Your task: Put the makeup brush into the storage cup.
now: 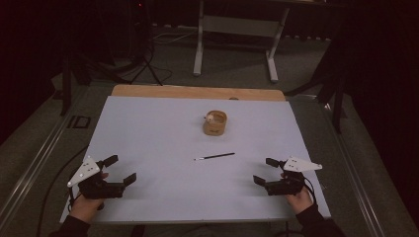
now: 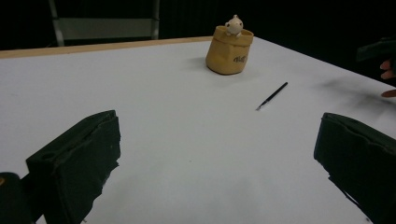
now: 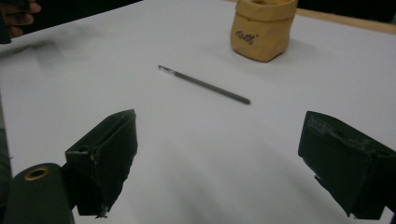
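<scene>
A thin dark brush [image 1: 215, 156] [image 2: 272, 96] [image 3: 204, 84] lies flat on the white table cover [image 1: 163, 143], near the middle. Behind it stands a tan pouch-like holder [image 1: 215, 123] [image 2: 229, 50] [image 3: 263, 28] with a small white figure [image 2: 233, 25] on its rim. My left gripper [image 1: 121, 169] [image 2: 217, 163] rests at the front left, jaws wide apart, with nothing between them. At the front right my right gripper [image 1: 266, 171] [image 3: 219, 163] also stands open and holds nothing. Both point inward toward the brush, well short of it.
The wooden table edge [image 1: 197, 92] shows beyond the white cover. A grey metal stand [image 1: 237, 29] and cables sit on the floor behind the table. The surroundings are dark.
</scene>
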`<state>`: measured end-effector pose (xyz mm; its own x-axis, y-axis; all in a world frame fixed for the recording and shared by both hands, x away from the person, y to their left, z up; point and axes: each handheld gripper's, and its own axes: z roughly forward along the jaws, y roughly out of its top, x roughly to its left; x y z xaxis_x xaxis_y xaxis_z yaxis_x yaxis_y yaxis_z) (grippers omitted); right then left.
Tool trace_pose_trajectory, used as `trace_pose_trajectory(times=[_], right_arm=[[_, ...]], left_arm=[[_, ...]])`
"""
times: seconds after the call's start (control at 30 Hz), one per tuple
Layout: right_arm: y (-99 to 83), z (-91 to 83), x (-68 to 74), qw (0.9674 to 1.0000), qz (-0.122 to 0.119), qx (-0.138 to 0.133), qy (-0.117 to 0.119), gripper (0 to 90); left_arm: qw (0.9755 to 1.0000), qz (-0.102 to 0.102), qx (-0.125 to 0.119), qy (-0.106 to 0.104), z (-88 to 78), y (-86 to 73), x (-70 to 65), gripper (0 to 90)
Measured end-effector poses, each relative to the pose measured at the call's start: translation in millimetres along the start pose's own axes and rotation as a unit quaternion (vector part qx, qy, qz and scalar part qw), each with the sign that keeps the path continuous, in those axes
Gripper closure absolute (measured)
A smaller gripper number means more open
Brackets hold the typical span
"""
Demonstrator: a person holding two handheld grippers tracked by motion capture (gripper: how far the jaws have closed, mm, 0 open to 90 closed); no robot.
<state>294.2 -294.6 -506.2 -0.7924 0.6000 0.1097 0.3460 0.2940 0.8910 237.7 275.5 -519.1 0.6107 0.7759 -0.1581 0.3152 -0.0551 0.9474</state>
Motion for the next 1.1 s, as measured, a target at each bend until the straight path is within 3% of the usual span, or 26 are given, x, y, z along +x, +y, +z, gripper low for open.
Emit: trace_pose_trajectory(times=[0.4,1.1], right_arm=[[-0.6,1.9,2.5,0.9997,-0.010,0.019,0.009,11.8],[0.9,7.2,4.0,0.9993,-0.022,0.032,-0.001,11.8]], left_arm=[[1.0000,0.006,-0.002,0.001,0.4,2.0,-2.6,0.5],[0.9997,0.018,-0.016,0.011,-6.6,8.2,-6.0,0.5]])
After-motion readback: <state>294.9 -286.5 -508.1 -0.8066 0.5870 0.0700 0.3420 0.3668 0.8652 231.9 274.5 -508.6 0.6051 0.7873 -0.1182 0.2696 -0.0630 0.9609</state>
